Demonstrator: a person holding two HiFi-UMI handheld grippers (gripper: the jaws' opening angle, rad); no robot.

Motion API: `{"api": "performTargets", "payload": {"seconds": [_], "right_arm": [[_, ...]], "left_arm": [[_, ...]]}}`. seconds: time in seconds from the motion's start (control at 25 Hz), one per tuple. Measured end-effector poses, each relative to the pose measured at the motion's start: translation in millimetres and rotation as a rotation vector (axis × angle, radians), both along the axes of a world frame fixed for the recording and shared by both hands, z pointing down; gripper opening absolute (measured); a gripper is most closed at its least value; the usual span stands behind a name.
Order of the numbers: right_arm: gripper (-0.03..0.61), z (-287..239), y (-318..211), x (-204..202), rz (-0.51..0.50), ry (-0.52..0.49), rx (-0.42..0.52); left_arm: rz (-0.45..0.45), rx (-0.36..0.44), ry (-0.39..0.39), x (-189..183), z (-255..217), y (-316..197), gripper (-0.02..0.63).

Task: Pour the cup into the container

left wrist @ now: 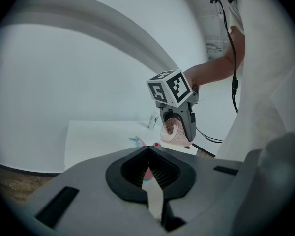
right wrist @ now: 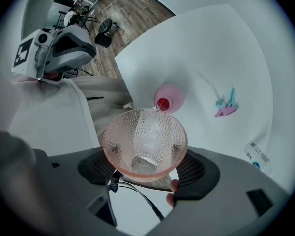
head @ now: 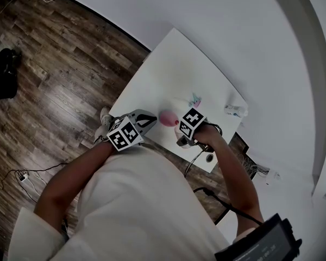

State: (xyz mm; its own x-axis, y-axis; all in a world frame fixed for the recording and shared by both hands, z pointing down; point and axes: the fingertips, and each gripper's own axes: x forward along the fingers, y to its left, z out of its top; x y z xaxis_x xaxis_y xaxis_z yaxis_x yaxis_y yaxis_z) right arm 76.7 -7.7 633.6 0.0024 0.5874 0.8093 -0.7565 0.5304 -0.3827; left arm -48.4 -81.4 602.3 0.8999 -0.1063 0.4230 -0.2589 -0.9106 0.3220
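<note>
While the left gripper (left wrist: 148,148) hangs clenched on nothing by the near corner of the table, the work rests with the right gripper (right wrist: 146,168), whose jaws grasp a pink, dimpled, translucent cup (right wrist: 145,139) around its lower body. The cup is tipped forward, and its far rim sits just above the red mouth of a squat, rounded pink container (right wrist: 173,96) that stands on the white square table (head: 179,64). A thin clear thread seems to run from the rim into that mouth, and I can make out little liquid left inside the cup. I therefore judge the pour to be well under way and probably near its end. What remains is the last drops, levelling the cup and setting it down. Seen from the left gripper view, the cup hangs ahead of and above the shut jaws, well apart from them. Farther out lie a small teal-and-pink clip-like object (right wrist: 227,104) and, near the far edge, a small white bottle (right wrist: 255,155).
</note>
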Motion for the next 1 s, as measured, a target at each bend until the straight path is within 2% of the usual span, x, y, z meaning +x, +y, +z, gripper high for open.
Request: {"api": "performTargets", "payload": {"seconds": [1.0], "right_arm": [[0.364,-1.8,-1.9,0.5,-0.014,0.008,-0.045]], "left_arm": [[0.005,0.0,0.013,5.9,-0.6,-3.2,0.011]]}}
